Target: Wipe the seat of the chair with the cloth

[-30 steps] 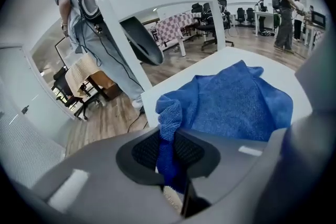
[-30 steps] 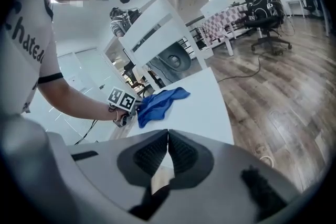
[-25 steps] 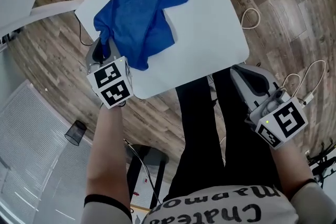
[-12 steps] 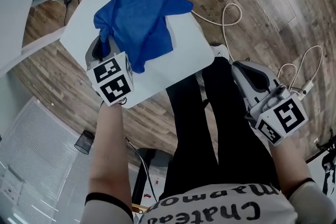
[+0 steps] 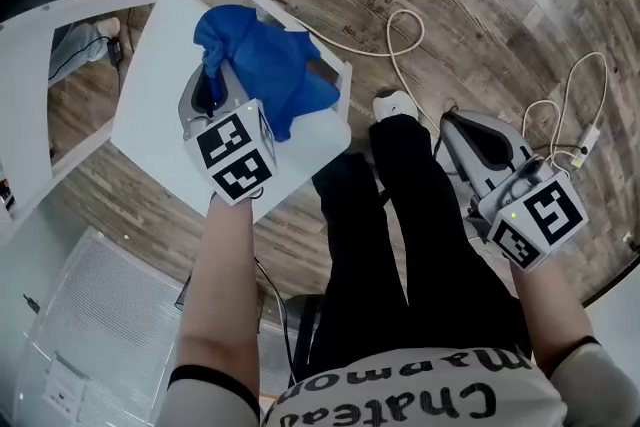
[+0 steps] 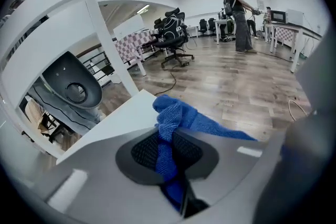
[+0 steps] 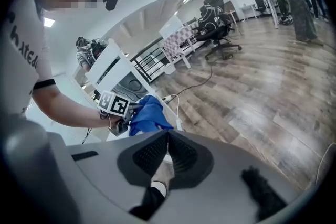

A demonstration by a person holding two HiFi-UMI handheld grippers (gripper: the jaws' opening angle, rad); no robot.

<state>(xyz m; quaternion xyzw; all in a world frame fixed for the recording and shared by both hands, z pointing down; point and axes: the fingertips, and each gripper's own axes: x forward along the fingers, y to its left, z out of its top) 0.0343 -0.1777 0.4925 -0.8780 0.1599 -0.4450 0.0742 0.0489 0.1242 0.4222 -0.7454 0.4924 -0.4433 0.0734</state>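
Observation:
A blue cloth (image 5: pixel 272 67) lies bunched on the white chair seat (image 5: pixel 160 105), toward its right corner. My left gripper (image 5: pixel 208 87) is shut on a fold of the cloth (image 6: pixel 169 136), which runs up between its dark pads and spills forward over the seat (image 6: pixel 123 118). My right gripper (image 5: pixel 462 133) hangs off to the right, above the wooden floor beside the person's black trouser legs; its jaws are closed together with nothing in them (image 7: pixel 167 152). From the right gripper view the cloth (image 7: pixel 148 113) and the left gripper's marker cube (image 7: pixel 119 106) show at left.
The chair's white backrest rail (image 5: pixel 30 85) runs along the left. White cables (image 5: pixel 400 40) loop over the wooden floor beyond the seat, and more cable (image 5: pixel 575 105) lies at far right. A white shoe (image 5: pixel 388 103) stands near the seat's corner. Office chairs (image 6: pixel 173 34) and a person (image 6: pixel 239 8) stand far off.
The view has swung, so the seat now sits further left and smaller. The cloth is more bunched up, drawn toward the seat's right corner by my left gripper. The right gripper has stayed put.

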